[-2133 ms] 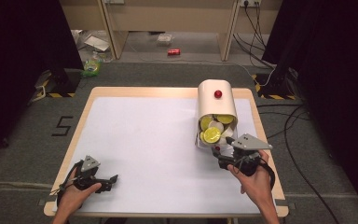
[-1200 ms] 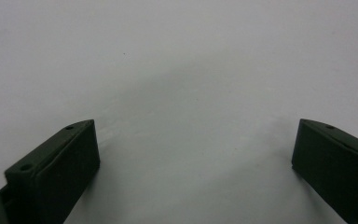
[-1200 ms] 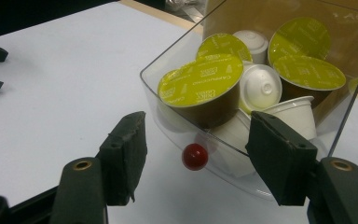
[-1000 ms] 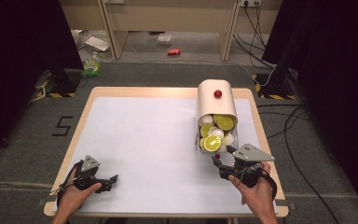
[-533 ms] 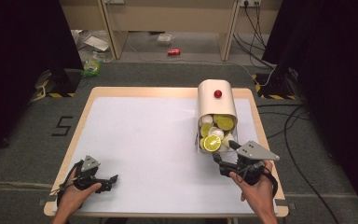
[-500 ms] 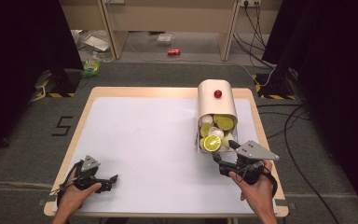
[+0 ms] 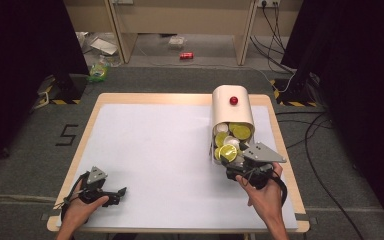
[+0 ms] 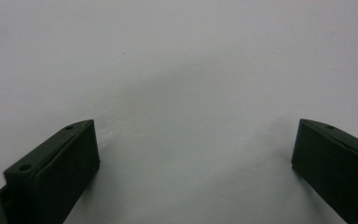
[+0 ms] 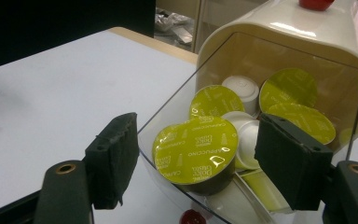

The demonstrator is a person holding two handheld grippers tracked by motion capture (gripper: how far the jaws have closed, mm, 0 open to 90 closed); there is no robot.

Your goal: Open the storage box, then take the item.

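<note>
Coffee capsule, round, lime-green foil lid printed "Cappuccino", dark body (image 9: 195, 150): located at the mouth of a cream plastic canister with red knob and clear front wall (image 7: 231, 107), lying on its side at the right of the white table (image 7: 155, 145).

Contents: several more green-lidded and white capsules are stacked behind it inside the canister.

Right gripper (image 9: 198, 161): black jaws are spread on either side of the front capsule, and have just been opening; the capsule sits between them, but no pad is seen pressing on it (a gap shows on each side). In the high view this gripper (image 7: 241, 165) is held at the canister's near end.

Left gripper (image 7: 111, 194): rested at the near left corner of the table, well apart from the canister, jaws wide and nothing between them.

Step in hand, as judged: the front capsule is being lined up for a pick, or has just been let go. The next move would call for the jaws to be closed squarely on the capsule's rim, then drawn back clear of the transparent wall.

Views compared: lid lettering and the jaw gap are given by the right gripper view; the table layout and the separation of the two hands are given by the high view. Bare white tabletop is given by the left gripper view (image 8: 191, 186).
</note>
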